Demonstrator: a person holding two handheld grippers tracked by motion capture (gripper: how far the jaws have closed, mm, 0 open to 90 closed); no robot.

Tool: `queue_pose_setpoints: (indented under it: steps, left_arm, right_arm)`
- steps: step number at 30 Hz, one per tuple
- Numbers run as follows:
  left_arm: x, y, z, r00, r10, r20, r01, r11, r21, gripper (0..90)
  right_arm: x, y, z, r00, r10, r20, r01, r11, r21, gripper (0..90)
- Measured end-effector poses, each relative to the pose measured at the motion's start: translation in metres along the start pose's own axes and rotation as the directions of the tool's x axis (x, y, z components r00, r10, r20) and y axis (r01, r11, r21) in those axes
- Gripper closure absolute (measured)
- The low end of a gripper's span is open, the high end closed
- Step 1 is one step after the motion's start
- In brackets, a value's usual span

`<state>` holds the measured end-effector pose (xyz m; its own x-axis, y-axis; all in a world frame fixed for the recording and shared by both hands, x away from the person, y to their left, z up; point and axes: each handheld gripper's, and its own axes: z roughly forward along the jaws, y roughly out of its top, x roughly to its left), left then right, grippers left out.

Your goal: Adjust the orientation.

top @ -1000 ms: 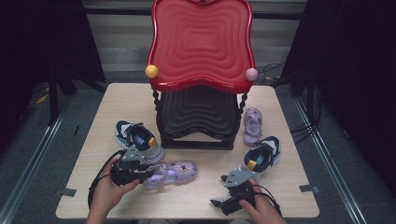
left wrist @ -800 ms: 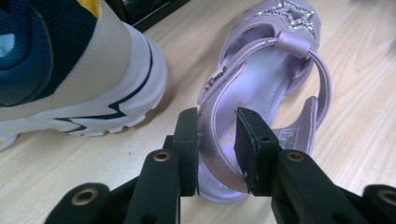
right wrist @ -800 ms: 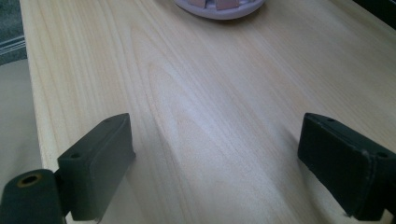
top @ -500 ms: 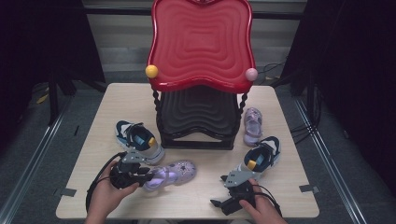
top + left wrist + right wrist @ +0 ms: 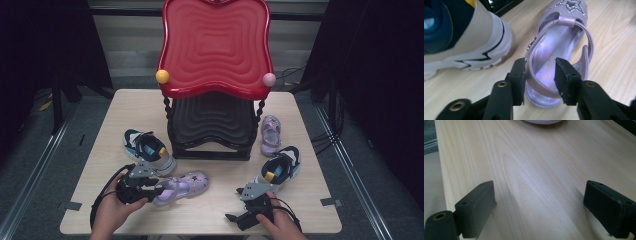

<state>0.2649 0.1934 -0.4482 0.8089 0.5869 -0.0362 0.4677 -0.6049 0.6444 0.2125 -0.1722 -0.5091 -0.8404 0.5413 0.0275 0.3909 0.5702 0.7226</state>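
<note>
Straddling sandal (image 5: 559, 57) heel | jaws just opened | toe cut off

The tabletop (image 5: 544, 170) is pale wood with a fine straight grain and a smooth, matt finish. The purple sandal (image 5: 560, 52) looks like glossy, pearly synthetic leather, with a glittering star (image 5: 569, 4) on its front strap. The sneaker (image 5: 461, 37) beside it has a smooth white rubbery sole, beige leather-like panels and dark blue cloth. The left hand-held gripper (image 5: 539, 75) has matt black plastic pads (image 5: 564, 77). The red tray (image 5: 215, 45) is glossy, rippled plastic.
</note>
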Motion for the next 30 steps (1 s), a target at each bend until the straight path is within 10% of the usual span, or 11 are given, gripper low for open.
queue_pose_setpoints:
  steps: [30]
  left_arm:
    - [0.005,0.024,0.036,0.9979,0.018,0.062,-0.018,0.9998,0.006,59.5]
  right_arm:
    - [0.000,0.000,0.000,1.0000,0.002,0.000,-0.002,1.000,0.000,9.8]
